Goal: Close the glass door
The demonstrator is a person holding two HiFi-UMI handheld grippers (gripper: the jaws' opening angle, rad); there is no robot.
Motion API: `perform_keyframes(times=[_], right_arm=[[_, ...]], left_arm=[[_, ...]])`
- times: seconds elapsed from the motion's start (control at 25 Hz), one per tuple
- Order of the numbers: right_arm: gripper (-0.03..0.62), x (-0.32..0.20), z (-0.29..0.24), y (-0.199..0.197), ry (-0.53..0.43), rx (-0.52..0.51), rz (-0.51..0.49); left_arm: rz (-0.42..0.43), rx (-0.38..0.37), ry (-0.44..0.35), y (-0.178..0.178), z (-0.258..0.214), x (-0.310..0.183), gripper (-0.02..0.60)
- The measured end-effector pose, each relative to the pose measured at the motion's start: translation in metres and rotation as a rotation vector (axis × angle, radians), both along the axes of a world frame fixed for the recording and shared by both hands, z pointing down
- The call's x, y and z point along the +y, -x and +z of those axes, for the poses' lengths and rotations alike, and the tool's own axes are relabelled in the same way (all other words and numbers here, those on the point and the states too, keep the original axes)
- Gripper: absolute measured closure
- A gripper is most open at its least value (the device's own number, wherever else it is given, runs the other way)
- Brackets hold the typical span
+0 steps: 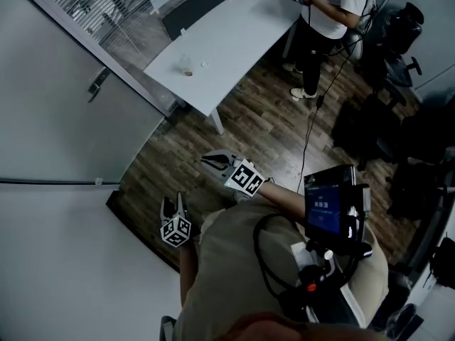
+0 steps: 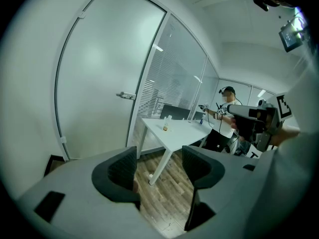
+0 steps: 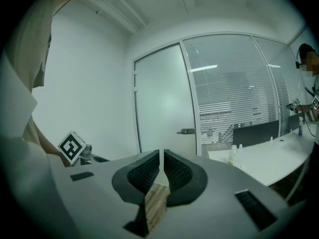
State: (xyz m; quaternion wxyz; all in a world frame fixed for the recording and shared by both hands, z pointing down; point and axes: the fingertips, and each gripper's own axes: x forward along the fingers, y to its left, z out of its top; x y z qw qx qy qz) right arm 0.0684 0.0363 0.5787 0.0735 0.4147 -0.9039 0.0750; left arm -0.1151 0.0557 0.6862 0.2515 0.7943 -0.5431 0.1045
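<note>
The frosted glass door [image 3: 164, 103] with a metal lever handle [image 3: 187, 131] stands ahead of both grippers and looks flush in its frame. In the head view the door [image 1: 64, 112] and its handle [image 1: 98, 82] lie at the left. My left gripper [image 1: 173, 203] is held low near my body, well short of the door. Its jaws are open [image 2: 159, 163] with only wooden floor between them, and the handle [image 2: 126, 95] shows beyond. My right gripper [image 1: 208, 160] is a little further forward, shut [image 3: 161, 166] on nothing.
A white curved table [image 1: 213, 41] with a small bottle [image 1: 187, 64] stands to the right of the door, along a glass wall with blinds [image 3: 239, 98]. Another person [image 1: 327, 6] with grippers stands at its far end. Dark office chairs [image 1: 398, 27] fill the right side.
</note>
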Motion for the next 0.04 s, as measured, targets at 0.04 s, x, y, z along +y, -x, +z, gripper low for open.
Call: perform_keyframes(times=[0.04], right_arm=[[0.558,-0.0043,-0.0016,0.0002,-0.005,-0.003,-0.001]], left_arm=[[-0.001,-0.001,-0.005,0.0003,-0.0011,-0.0053,0.284]])
